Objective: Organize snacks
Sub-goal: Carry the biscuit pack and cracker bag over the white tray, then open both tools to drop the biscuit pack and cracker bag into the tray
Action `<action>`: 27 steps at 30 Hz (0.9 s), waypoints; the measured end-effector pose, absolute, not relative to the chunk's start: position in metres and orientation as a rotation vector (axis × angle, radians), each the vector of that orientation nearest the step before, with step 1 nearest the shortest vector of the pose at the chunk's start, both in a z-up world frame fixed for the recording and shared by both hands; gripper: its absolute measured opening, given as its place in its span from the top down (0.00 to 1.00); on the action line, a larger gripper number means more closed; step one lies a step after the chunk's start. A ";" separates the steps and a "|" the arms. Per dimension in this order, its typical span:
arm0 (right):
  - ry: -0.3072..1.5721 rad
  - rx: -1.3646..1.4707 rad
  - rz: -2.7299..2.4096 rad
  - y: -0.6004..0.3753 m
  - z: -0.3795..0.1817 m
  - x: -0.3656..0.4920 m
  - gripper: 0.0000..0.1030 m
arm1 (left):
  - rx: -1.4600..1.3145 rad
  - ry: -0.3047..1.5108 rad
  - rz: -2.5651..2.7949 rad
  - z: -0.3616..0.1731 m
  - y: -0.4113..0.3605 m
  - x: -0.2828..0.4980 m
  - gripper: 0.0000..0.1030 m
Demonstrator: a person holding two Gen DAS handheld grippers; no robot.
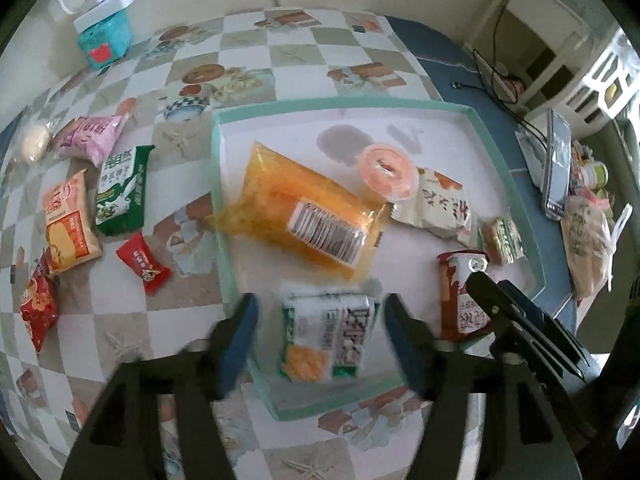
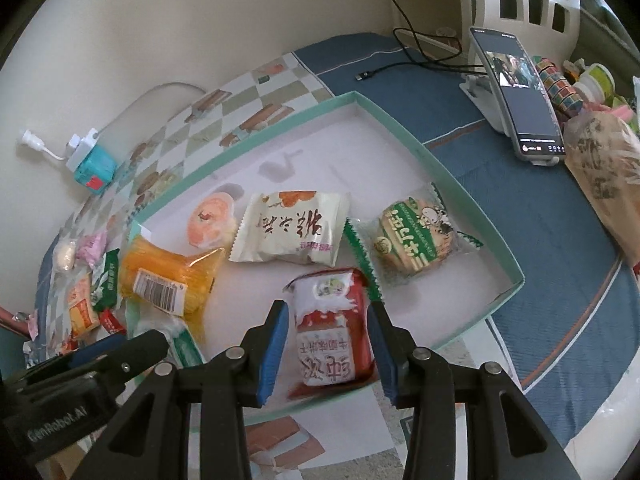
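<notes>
A white tray with a teal rim [image 1: 496, 152] lies on the checked tablecloth. In it are an orange packet [image 1: 304, 208], a jelly cup [image 1: 386, 172], a cream packet [image 1: 436, 204] and a green cracker packet [image 2: 416, 236]. My left gripper [image 1: 322, 320] is open above the tray's near corner. A white-and-green packet [image 1: 328, 336] lies blurred between its fingers, with gaps on both sides. My right gripper [image 2: 328, 320] is shut on a red-and-white packet [image 2: 332, 332] over the tray's near edge. Several loose snacks lie left of the tray, among them a green packet [image 1: 122, 192] and a red candy [image 1: 144, 264].
A teal box [image 1: 106, 36] with a white plug and cable stands at the back by the wall. On the blue cloth to the right are a phone on a stand [image 2: 520, 92], a black cable [image 2: 384, 70] and a brown printed bag [image 2: 604, 176].
</notes>
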State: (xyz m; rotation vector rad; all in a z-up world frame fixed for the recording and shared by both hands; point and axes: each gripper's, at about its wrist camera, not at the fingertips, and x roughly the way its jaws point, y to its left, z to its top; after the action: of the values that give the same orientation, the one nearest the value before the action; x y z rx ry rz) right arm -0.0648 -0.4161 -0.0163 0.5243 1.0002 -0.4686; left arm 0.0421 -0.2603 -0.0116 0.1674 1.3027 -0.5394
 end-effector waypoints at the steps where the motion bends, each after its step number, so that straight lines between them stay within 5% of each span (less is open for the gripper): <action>1: 1.000 0.520 -0.473 -0.416 -0.015 -0.065 0.54 | 0.159 1.299 -0.538 -0.010 -0.257 0.044 0.30; 5: 0.986 0.497 -0.474 -0.413 -0.003 -0.063 0.41 | 0.130 1.267 -0.498 0.002 -0.237 0.054 0.26; 7: 0.975 0.475 -0.470 -0.408 0.005 -0.061 0.35 | 0.120 1.243 -0.465 0.009 -0.225 0.060 0.17; 20: 0.966 0.337 -0.346 -0.347 0.033 -0.026 0.02 | -0.042 1.134 0.012 0.036 -0.051 0.109 0.16; 27: 0.973 0.271 -0.255 -0.300 0.037 0.004 0.00 | -0.210 1.149 0.169 0.025 0.031 0.120 0.11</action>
State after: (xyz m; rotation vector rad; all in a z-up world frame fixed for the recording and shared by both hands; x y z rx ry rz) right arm 0.0041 -0.3000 0.0368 0.2705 0.9730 -0.2553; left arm 0.1196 0.0311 0.0250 -0.2104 1.1492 0.1685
